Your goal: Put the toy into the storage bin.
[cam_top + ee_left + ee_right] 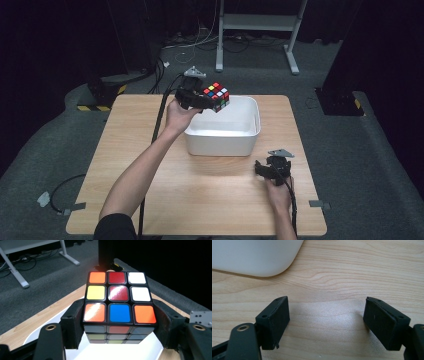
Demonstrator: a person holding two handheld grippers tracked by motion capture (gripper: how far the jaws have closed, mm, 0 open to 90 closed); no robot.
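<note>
Above wooden table (150, 200): cube (119, 300) clamped between left gripper (119, 327) fingers; right gripper (325, 322) fingers apart.

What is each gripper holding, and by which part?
The left gripper clamps the puzzle cube by two opposite side faces, above the white bin. The right gripper is open, holding nothing.

Lab or studio recording space. Black curtains (55, 35) enclose a grey carpet floor (45, 150). Lone wooden table (200, 200) at centre. Loose cables (200, 42) run across the carpet behind it. White metal desk frame (257, 30) at back. Yellow-black hazard tape on stand bases (97, 95).
</note>
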